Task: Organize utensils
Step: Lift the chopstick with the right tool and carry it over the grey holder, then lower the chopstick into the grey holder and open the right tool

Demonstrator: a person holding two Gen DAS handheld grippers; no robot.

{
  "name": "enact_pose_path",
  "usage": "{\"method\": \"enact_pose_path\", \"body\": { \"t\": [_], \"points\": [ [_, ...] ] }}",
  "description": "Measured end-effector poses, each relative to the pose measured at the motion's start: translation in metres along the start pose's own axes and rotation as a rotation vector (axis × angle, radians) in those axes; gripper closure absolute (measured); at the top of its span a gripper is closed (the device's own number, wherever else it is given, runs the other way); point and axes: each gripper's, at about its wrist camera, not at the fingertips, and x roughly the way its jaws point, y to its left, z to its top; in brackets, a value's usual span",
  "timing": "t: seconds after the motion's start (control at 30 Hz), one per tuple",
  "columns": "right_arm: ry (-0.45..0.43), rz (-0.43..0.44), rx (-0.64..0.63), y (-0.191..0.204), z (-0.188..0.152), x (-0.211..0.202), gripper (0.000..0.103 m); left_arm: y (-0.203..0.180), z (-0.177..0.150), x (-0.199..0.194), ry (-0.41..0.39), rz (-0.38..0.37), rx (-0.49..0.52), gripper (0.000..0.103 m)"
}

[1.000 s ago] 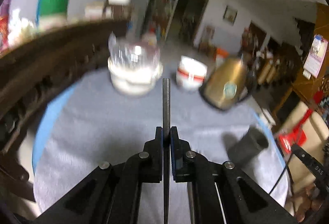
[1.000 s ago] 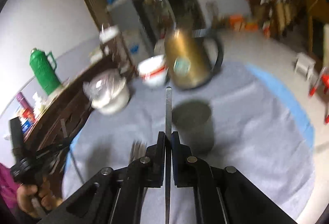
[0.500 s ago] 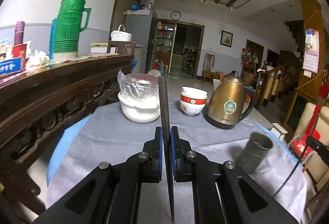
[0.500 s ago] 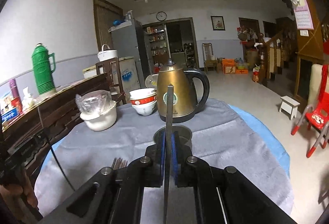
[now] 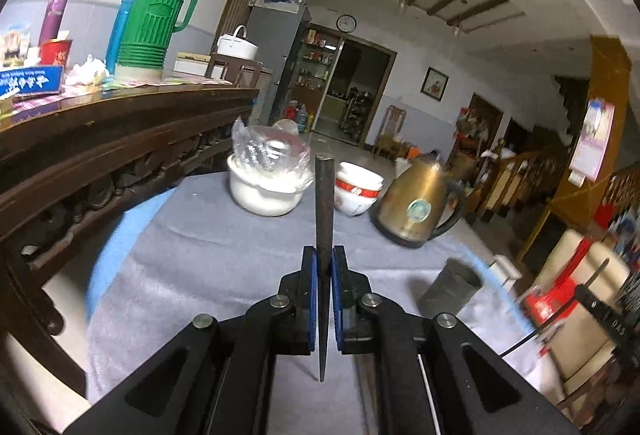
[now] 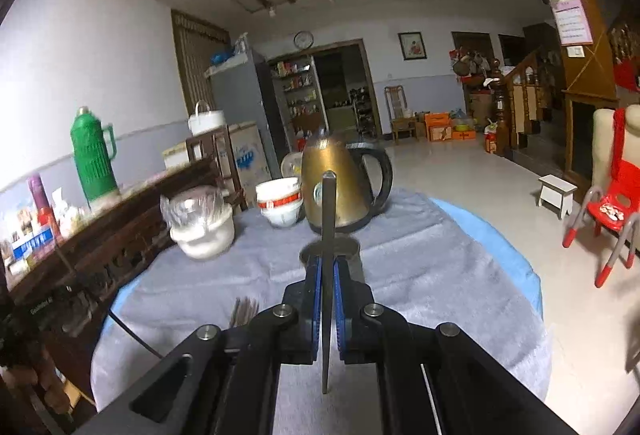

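Looking across the grey-clothed round counter [image 6: 420,275], I judged the dark grey metal cup [image 5: 450,289] the likely holder, standing near its right edge beside the brass-coloured electric kettle [image 5: 416,209]. My left gripper [image 5: 324,303] was clamped tight on a slim dark flat utensil handle [image 5: 323,219]; my right gripper [image 6: 327,311] pinched a similar grey one [image 6: 329,235]. I should have steadied each handle above the cup's mouth before letting go. Both working ends were hidden, and forks [image 6: 242,309] showed only partly.
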Motion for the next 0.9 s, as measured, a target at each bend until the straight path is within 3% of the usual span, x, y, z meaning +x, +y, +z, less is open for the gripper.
{"method": "enact_pose_path", "body": {
  "t": [0.2,0.43,0.67,0.9],
  "points": [
    [-0.118,0.015,0.042,-0.009,0.041,-0.021,0.096,-0.019,0.031,0.010,-0.011,-0.149,-0.110,0.096],
    [-0.201,0.017,0.050,-0.014,0.092,0.004,0.096,-0.081,0.069,0.044,-0.054,-0.285,-0.088,0.096],
    [-0.134,0.013,0.021,-0.012,0.103,0.069,0.096,-0.132,0.079,0.098,-0.032,-0.317,-0.019,0.096],
    [-0.006,0.008,0.020,-0.024,0.084,0.122,0.096,-0.156,0.058,0.152,0.079,-0.302,0.023,0.096]
  ]
}}
